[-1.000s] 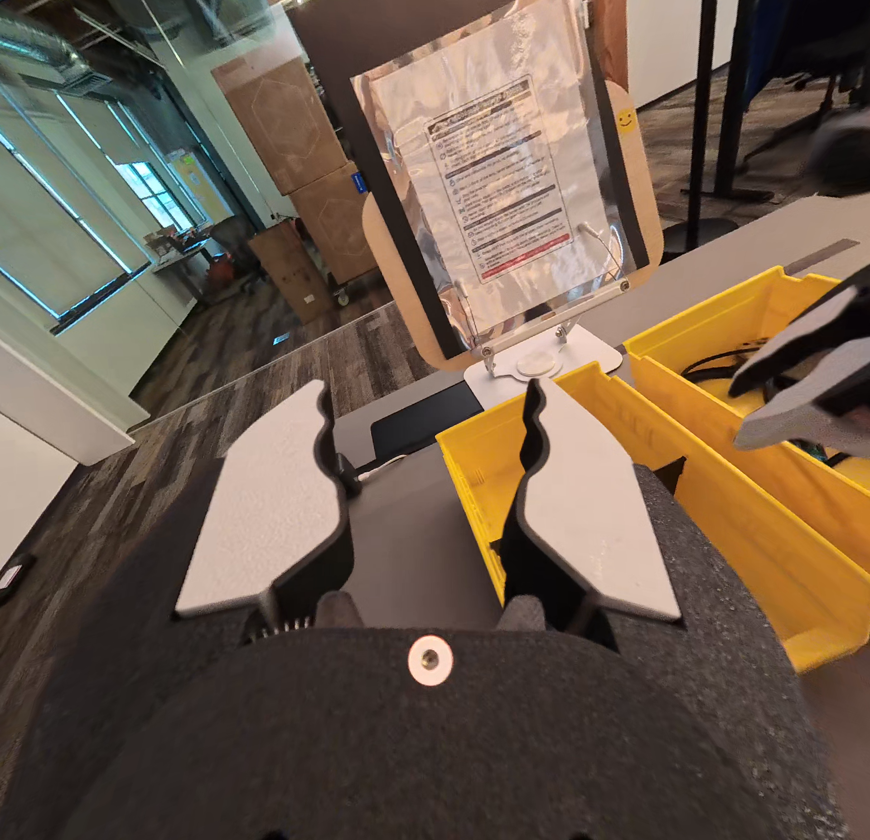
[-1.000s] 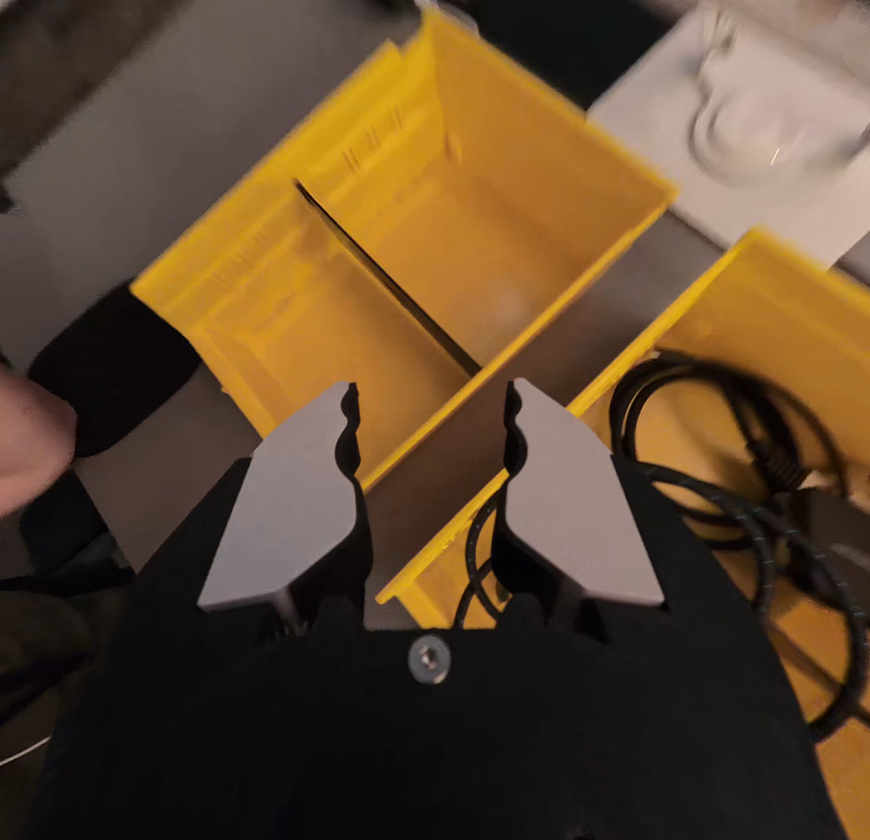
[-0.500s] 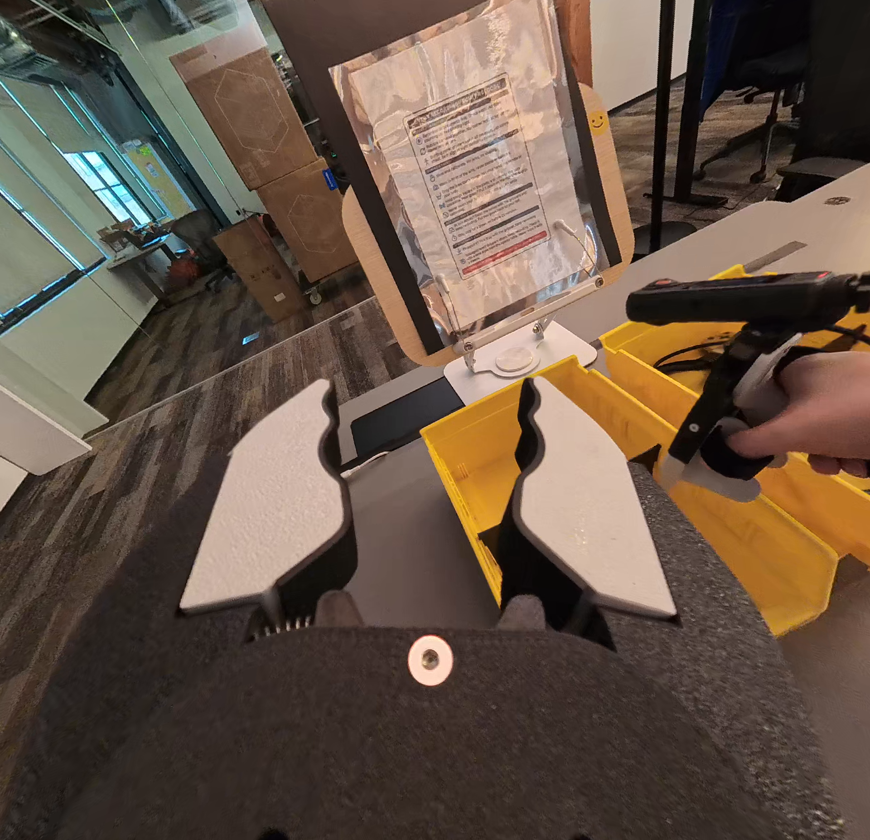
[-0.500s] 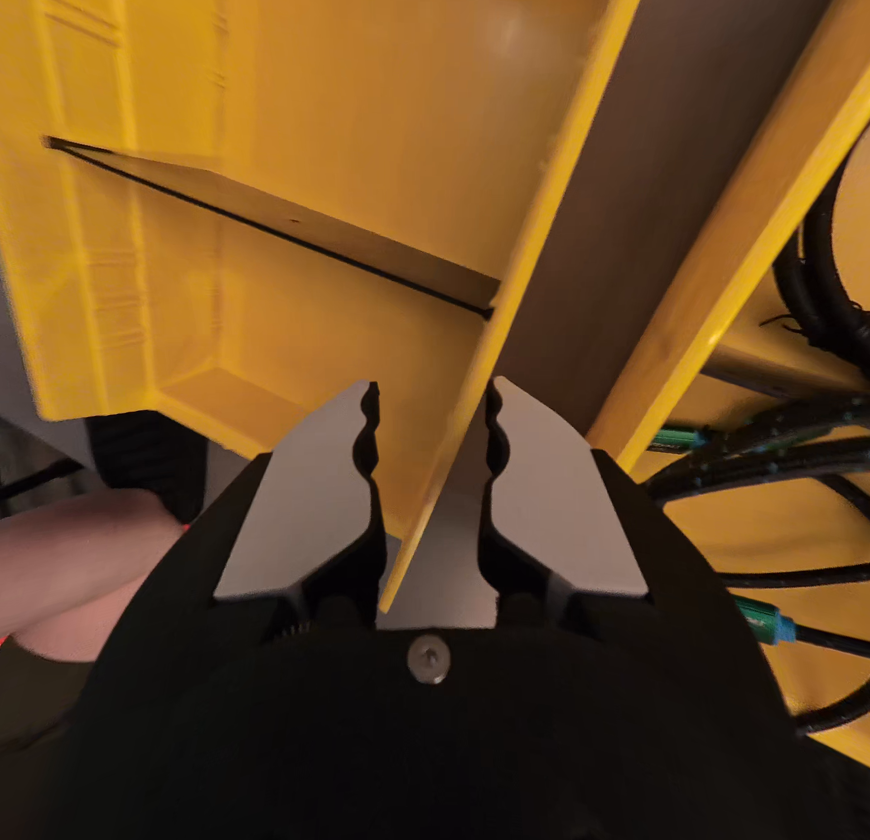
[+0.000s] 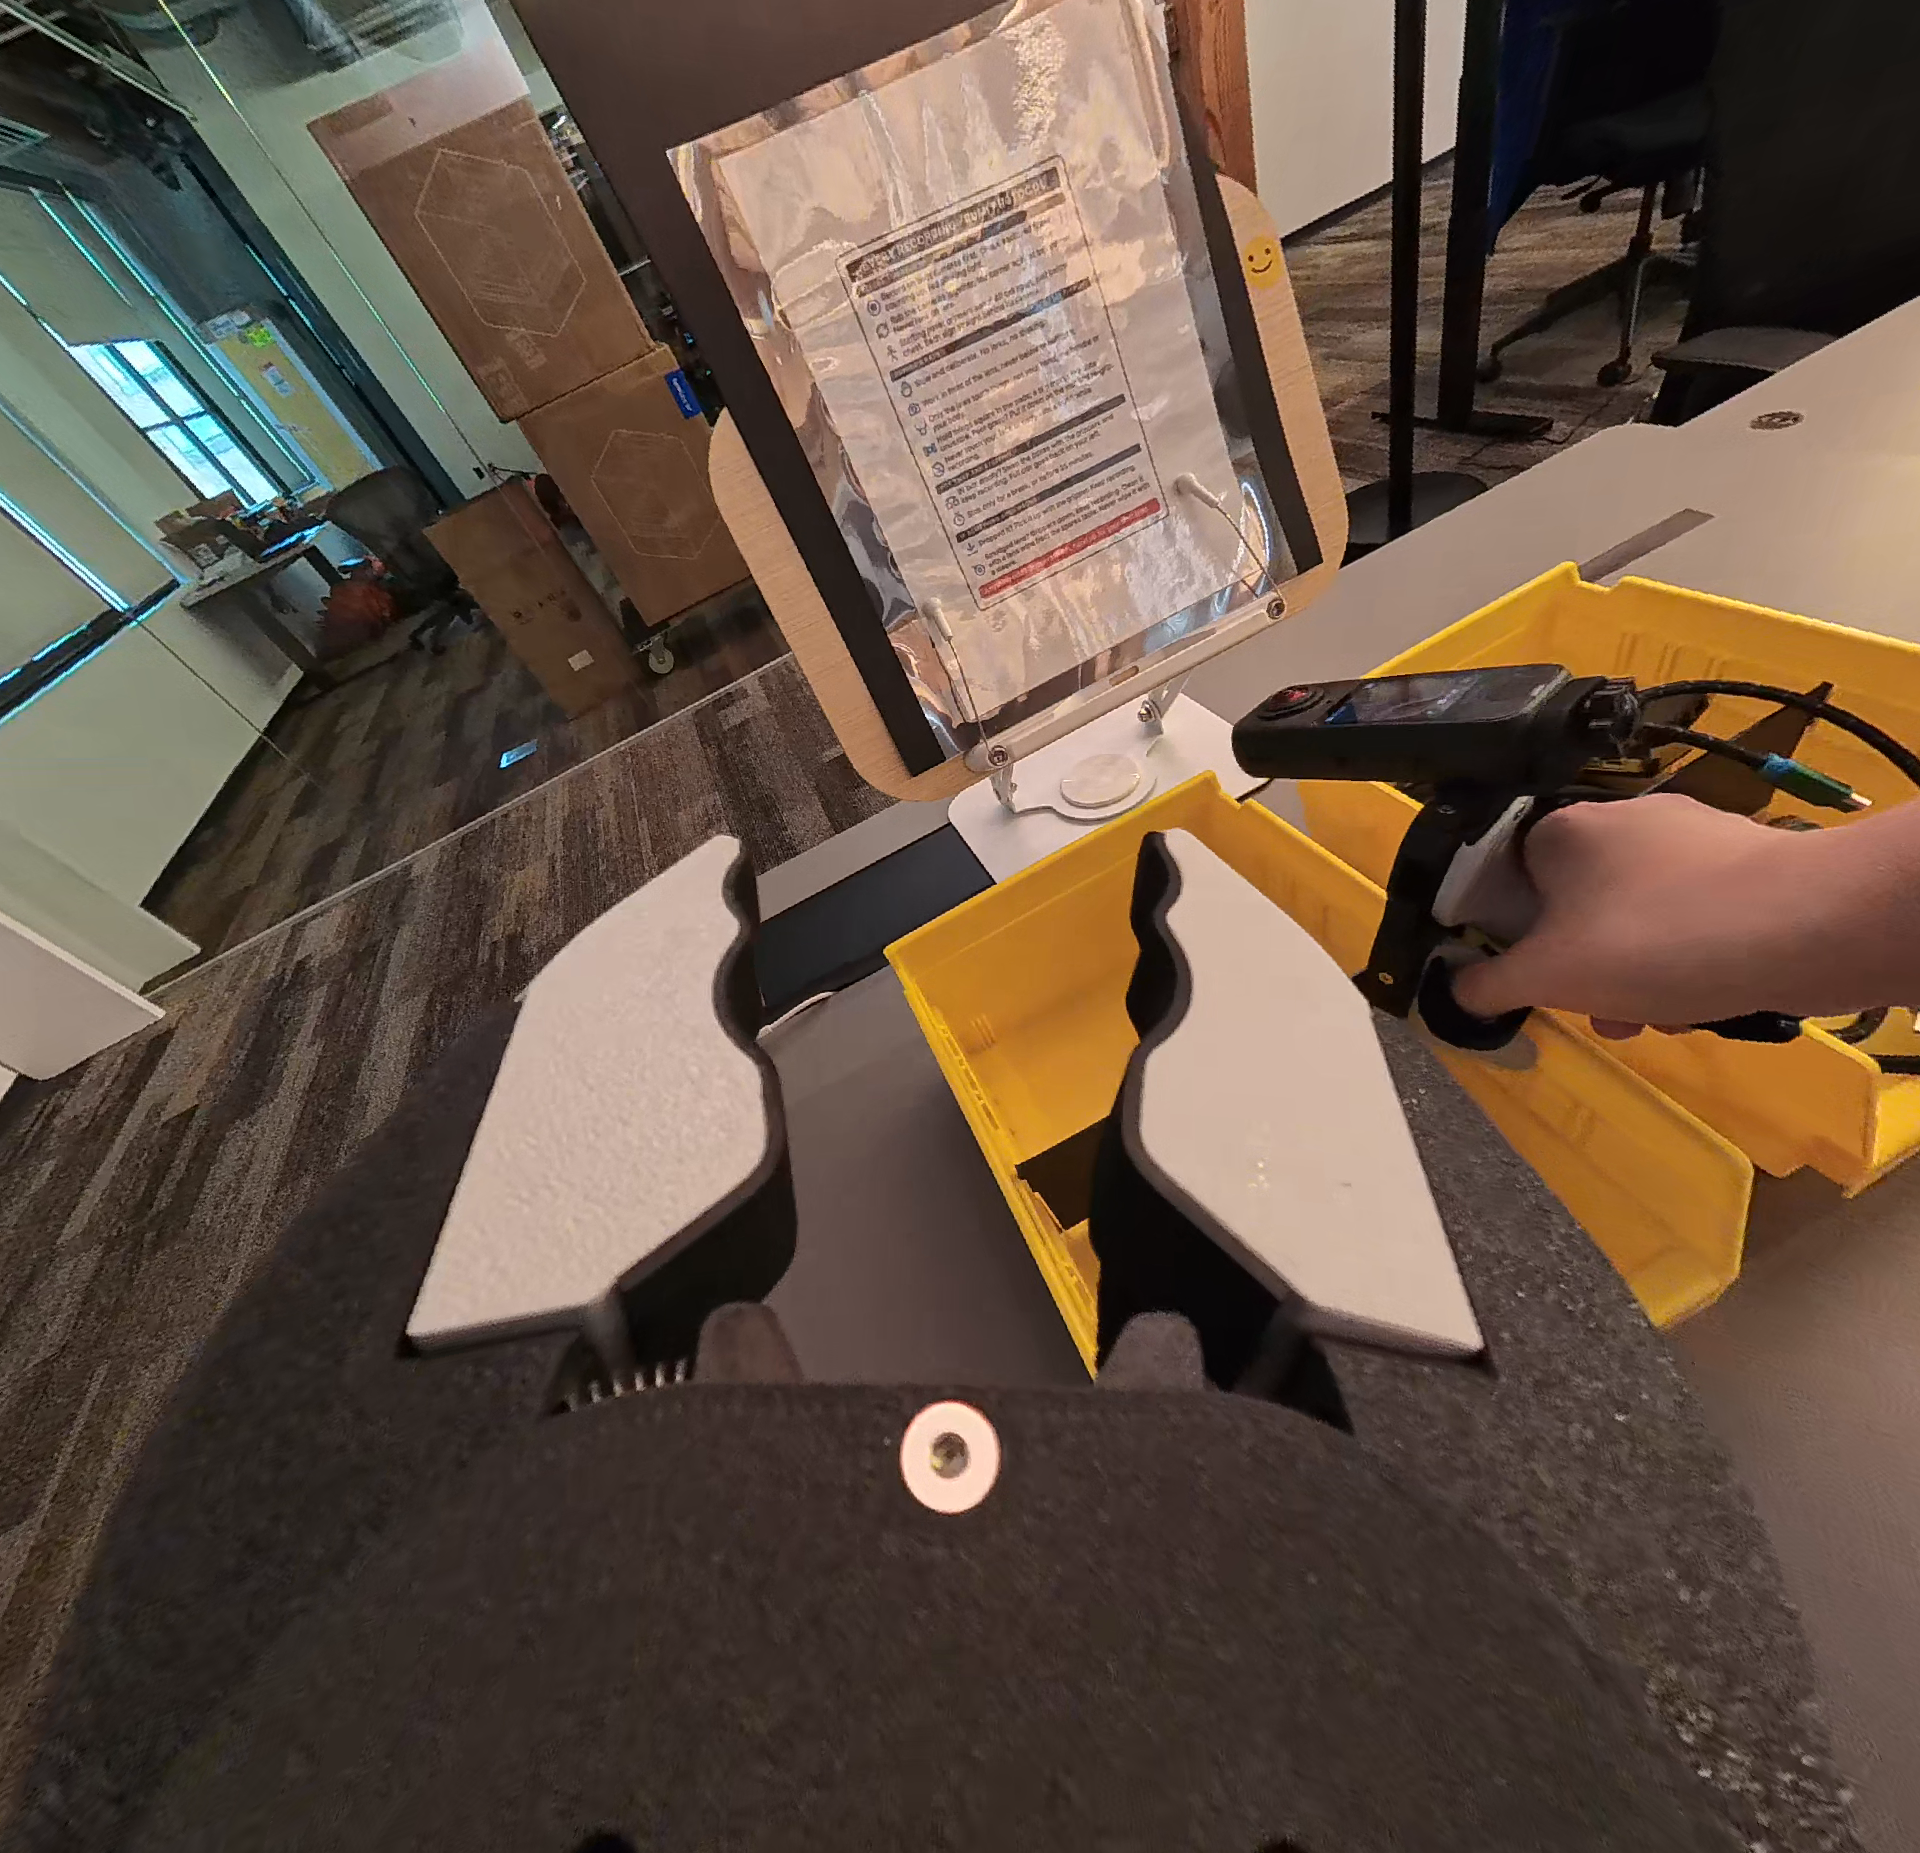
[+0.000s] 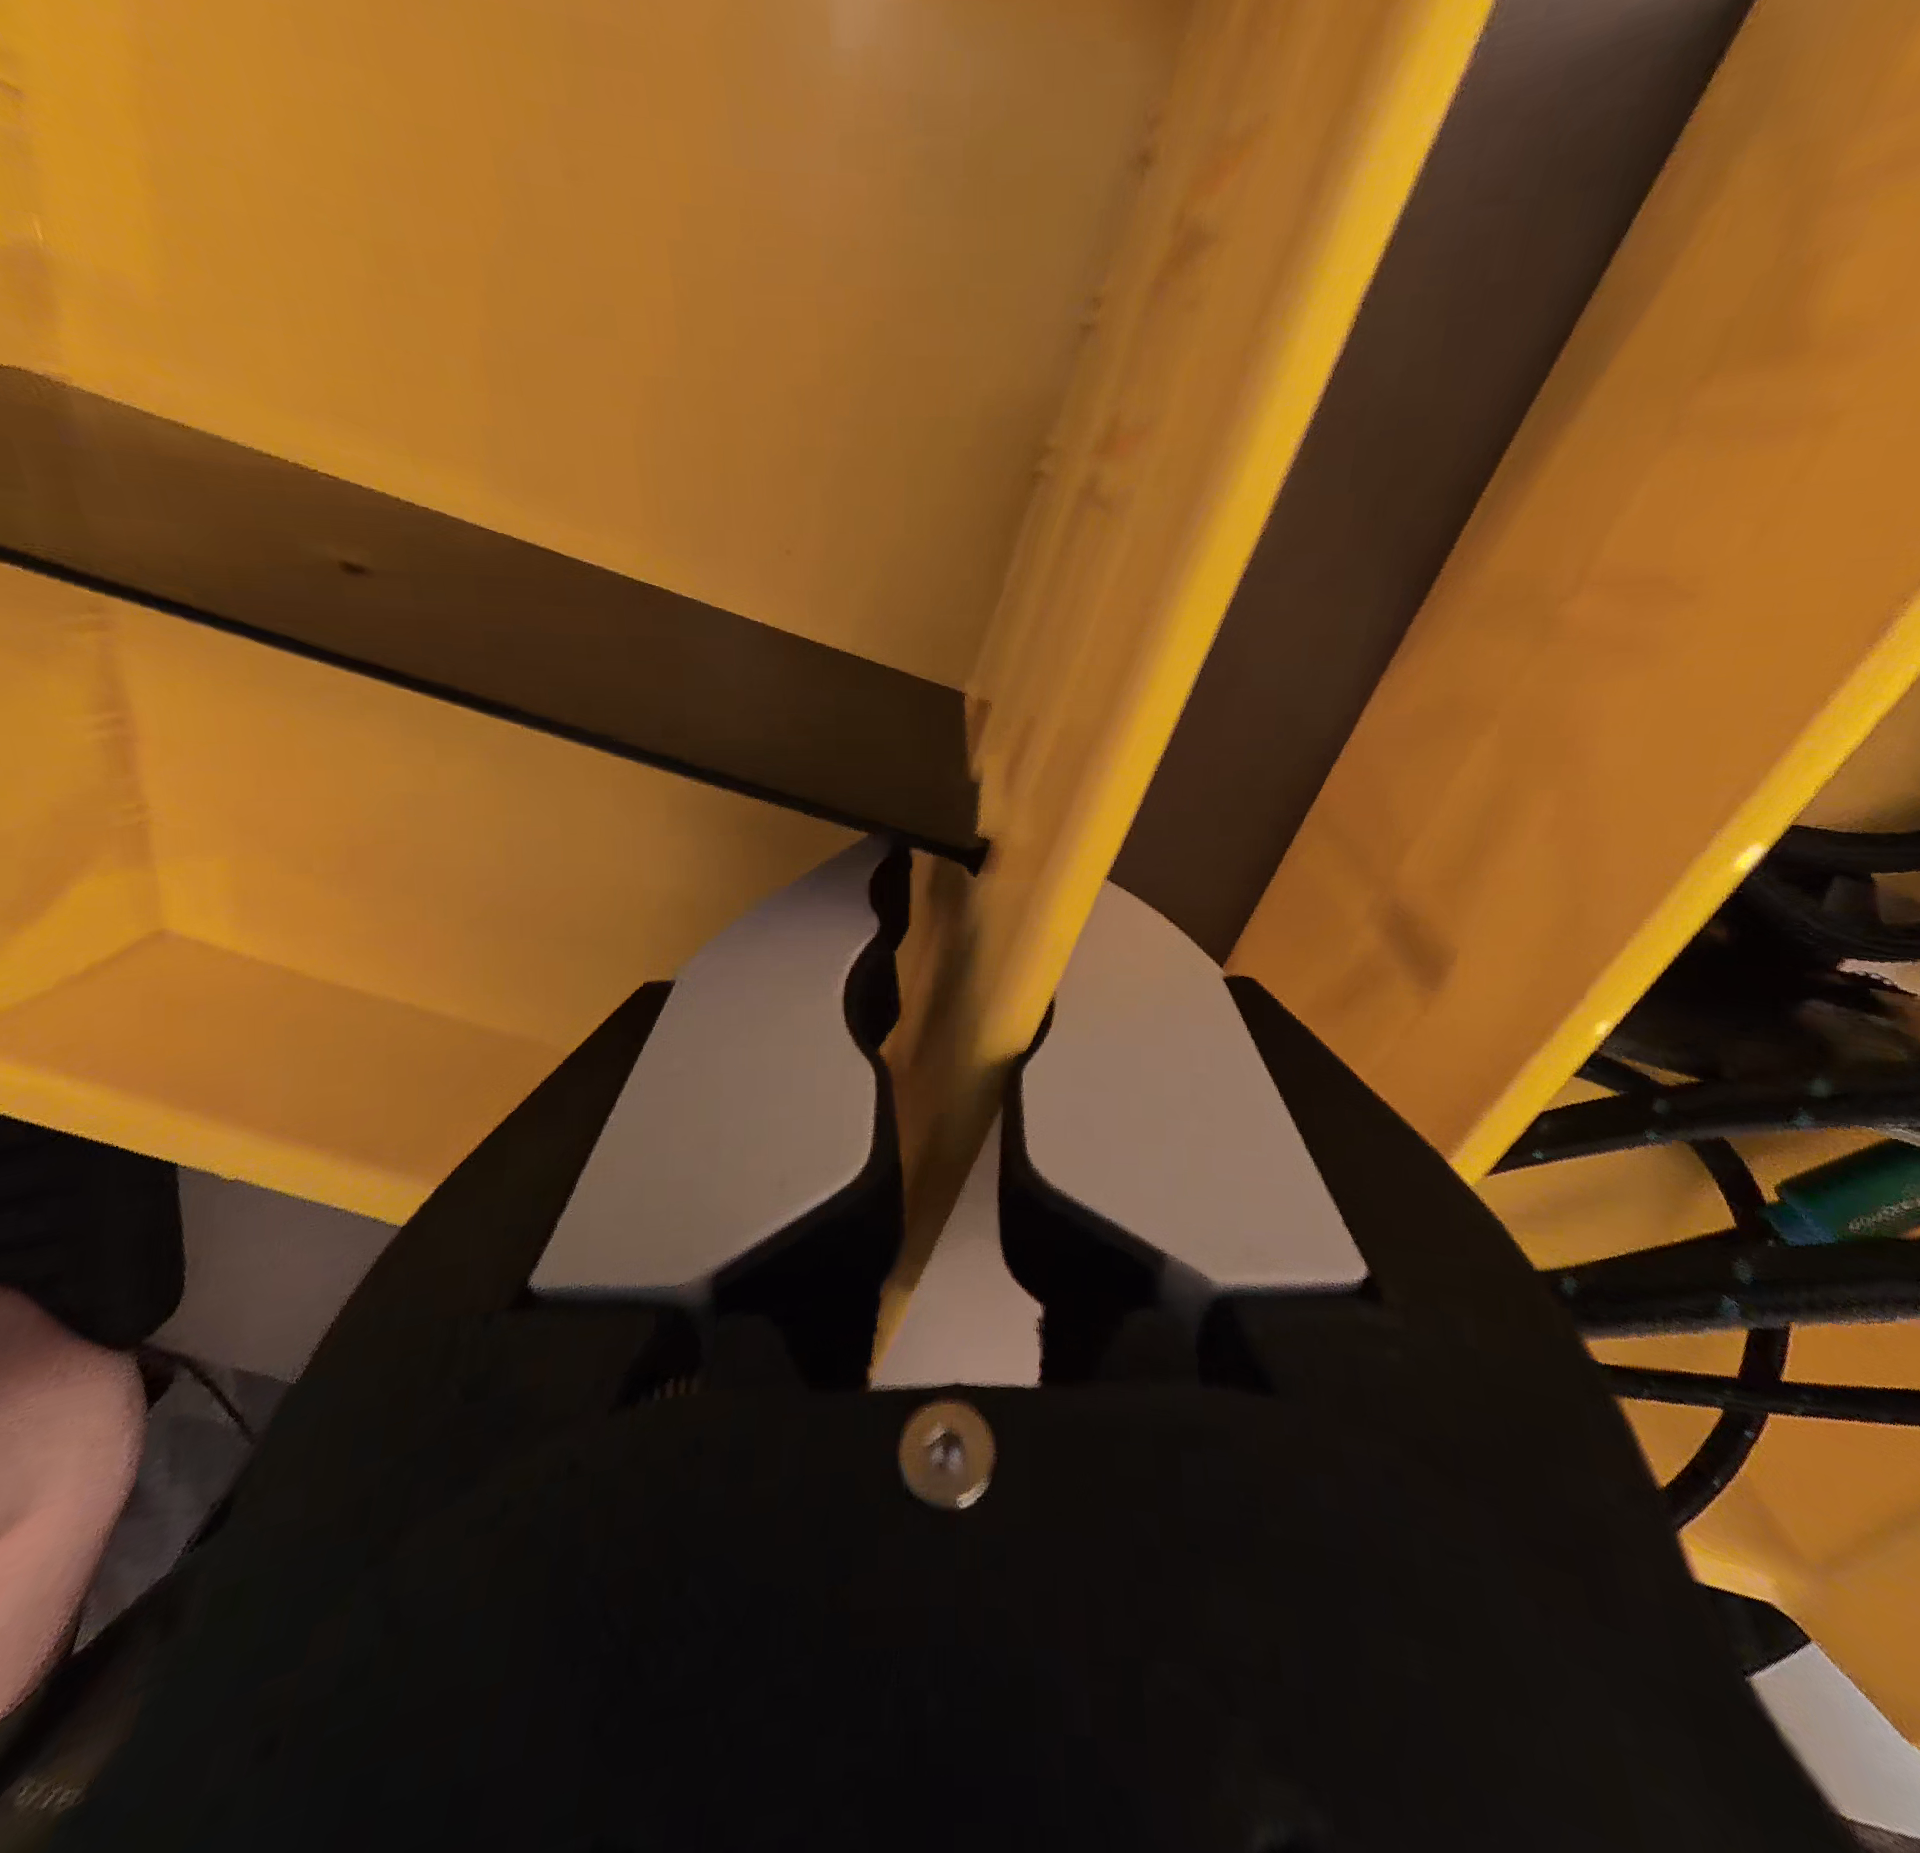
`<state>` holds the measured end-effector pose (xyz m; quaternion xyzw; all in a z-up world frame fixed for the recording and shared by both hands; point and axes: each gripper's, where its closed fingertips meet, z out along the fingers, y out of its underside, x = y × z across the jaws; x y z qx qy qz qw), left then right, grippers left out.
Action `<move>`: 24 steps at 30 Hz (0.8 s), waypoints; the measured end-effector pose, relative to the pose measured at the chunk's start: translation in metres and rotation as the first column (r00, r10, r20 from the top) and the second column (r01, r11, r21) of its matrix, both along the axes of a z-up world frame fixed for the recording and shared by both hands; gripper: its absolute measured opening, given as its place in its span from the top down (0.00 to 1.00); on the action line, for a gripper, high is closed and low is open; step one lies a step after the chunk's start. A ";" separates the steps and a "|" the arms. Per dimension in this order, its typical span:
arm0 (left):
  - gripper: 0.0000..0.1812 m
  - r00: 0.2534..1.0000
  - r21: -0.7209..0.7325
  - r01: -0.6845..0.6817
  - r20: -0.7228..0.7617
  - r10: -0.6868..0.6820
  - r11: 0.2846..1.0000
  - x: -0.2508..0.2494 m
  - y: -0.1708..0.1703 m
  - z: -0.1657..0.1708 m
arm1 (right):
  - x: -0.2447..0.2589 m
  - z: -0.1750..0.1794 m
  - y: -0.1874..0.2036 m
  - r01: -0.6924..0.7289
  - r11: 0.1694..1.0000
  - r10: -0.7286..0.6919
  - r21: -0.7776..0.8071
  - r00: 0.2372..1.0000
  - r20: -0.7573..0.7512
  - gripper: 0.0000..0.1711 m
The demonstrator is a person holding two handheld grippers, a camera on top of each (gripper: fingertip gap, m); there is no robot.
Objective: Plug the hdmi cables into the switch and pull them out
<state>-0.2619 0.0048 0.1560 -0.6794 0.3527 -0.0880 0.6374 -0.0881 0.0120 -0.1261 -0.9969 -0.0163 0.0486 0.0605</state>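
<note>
Both bins are bright yellow: the divided bin (image 5: 1049,982) has a black divider (image 6: 499,650), and the second bin (image 5: 1704,650) beside it holds black braided cables (image 6: 1704,1273) with a green plug (image 6: 1860,1195). The surface (image 5: 883,1159) is plain grey. Each hand-held gripper has pale grey fingers (image 5: 613,1107) in black foam. The floor (image 5: 260,1076) beyond the divided bin is streaked brown-grey.

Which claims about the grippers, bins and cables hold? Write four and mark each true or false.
1. The right gripper has its jaws closed on a side wall of the divided yellow bin. True.
2. The left gripper holds an HDMI cable. False: its jaws stand open with nothing between them.
3. The cables lie in the divided yellow bin. False: they lie in the neighbouring yellow bin; what shows of the divided one is empty.
4. A black divider crosses the bin that the right gripper grips. True.
</note>
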 end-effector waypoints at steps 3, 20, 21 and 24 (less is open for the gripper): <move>0.63 1.000 0.005 0.004 0.001 -0.004 1.000 0.001 -0.001 0.001 | -0.002 0.000 0.001 0.035 0.999 -0.036 -0.009 0.999 -0.040 0.95; 0.62 0.996 -0.008 -0.054 -0.068 0.054 0.998 0.003 0.006 -0.011 | -0.009 0.079 -0.002 -0.268 0.930 0.254 -0.251 0.963 -0.087 0.96; 0.62 0.996 0.000 -0.060 -0.072 0.060 0.998 0.002 0.005 -0.010 | -0.007 0.089 -0.006 -0.282 0.920 0.267 -0.273 0.959 -0.093 0.95; 0.62 0.996 0.029 -0.062 -0.056 0.064 0.998 0.000 -0.002 -0.003 | 0.004 0.124 -0.013 -0.306 0.902 0.286 -0.305 0.952 -0.111 0.95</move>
